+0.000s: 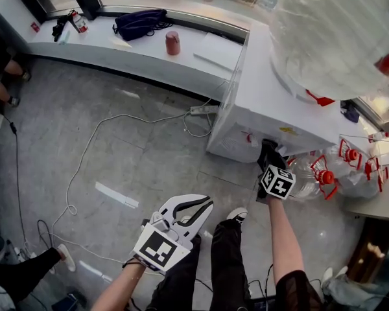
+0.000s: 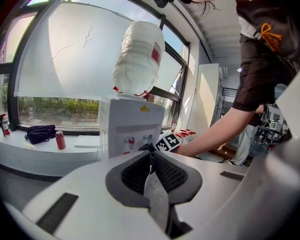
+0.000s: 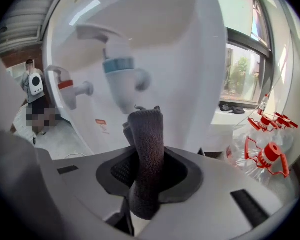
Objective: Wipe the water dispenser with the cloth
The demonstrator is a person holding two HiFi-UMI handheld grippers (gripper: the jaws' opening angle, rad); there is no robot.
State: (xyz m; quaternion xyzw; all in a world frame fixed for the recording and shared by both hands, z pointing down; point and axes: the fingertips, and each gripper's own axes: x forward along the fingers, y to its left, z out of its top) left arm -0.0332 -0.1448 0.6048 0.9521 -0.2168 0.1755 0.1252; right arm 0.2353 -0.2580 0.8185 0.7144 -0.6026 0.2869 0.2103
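Our right gripper (image 3: 145,176) pinches the cloth (image 3: 146,144) below the dispenser (image 3: 185,54) tap (image 3: 121,76) — snagging it could spill water; left gripper (image 2: 151,160) closed, empty.

2 taps (image 3: 121,76) jut off dispenser (image 1: 272,105); bottles (image 1: 334,173) crowd right; left floor (image 1: 136,154) open.

The thick dark grey cloth (image 3: 146,159) looks nubbly and matt like fleece, the boxy white water dispenser (image 3: 190,59) is smooth glossy plastic, and its upturned clear bottle (image 1: 337,31) is shiny, ribbed translucent plastic.
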